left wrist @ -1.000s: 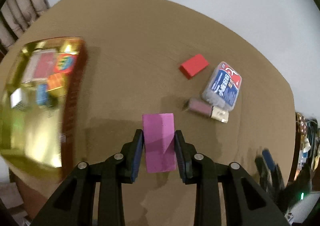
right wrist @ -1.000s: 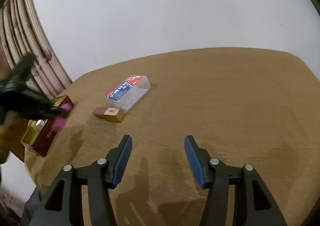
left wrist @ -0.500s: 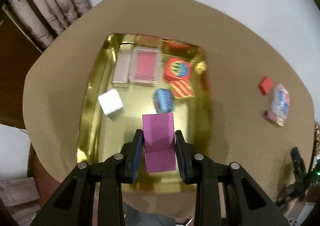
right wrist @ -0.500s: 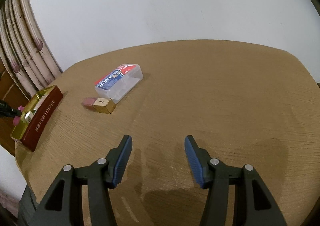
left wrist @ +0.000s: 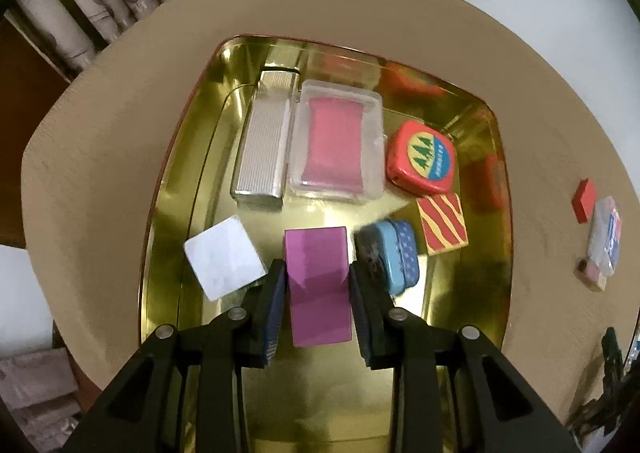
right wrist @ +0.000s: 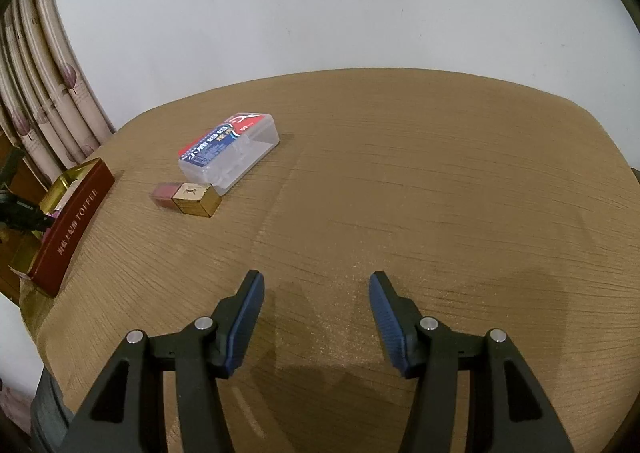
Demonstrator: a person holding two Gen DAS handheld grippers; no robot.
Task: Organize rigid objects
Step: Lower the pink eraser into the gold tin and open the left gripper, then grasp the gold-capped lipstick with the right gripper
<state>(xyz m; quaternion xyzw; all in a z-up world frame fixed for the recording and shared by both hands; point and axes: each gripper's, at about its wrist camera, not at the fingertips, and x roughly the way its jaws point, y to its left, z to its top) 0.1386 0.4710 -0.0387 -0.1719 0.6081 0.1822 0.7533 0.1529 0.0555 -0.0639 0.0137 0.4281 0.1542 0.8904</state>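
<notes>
My left gripper [left wrist: 318, 273] is shut on a magenta block [left wrist: 318, 285], held over the near part of a gold tin [left wrist: 180, 157]. In the tin lie a silver ribbed case [left wrist: 264, 141], a clear box with a pink pad [left wrist: 336, 145], a red rounded tin [left wrist: 422, 157], a red-and-yellow striped tile [left wrist: 442, 223], a blue tin [left wrist: 394, 255] and a white block [left wrist: 224, 257]. My right gripper [right wrist: 316, 281] stands open over bare table, holding nothing. A clear plastic box with a blue-red label [right wrist: 228, 151] and a gold-and-maroon block [right wrist: 188, 199] lie ahead to its left.
On the table right of the tin lie a red block [left wrist: 584, 200], the labelled plastic box [left wrist: 606, 237] and the gold-and-maroon block [left wrist: 590, 275]. The tin's maroon side [right wrist: 74, 223] shows at the right wrist view's left edge. Curtains [right wrist: 36, 85] hang behind the round wooden table [right wrist: 440, 181].
My left gripper carried the magenta block leftward from the bare table to above the gold tin and sank closer to its floor. The right gripper stayed put and tilted slightly.
</notes>
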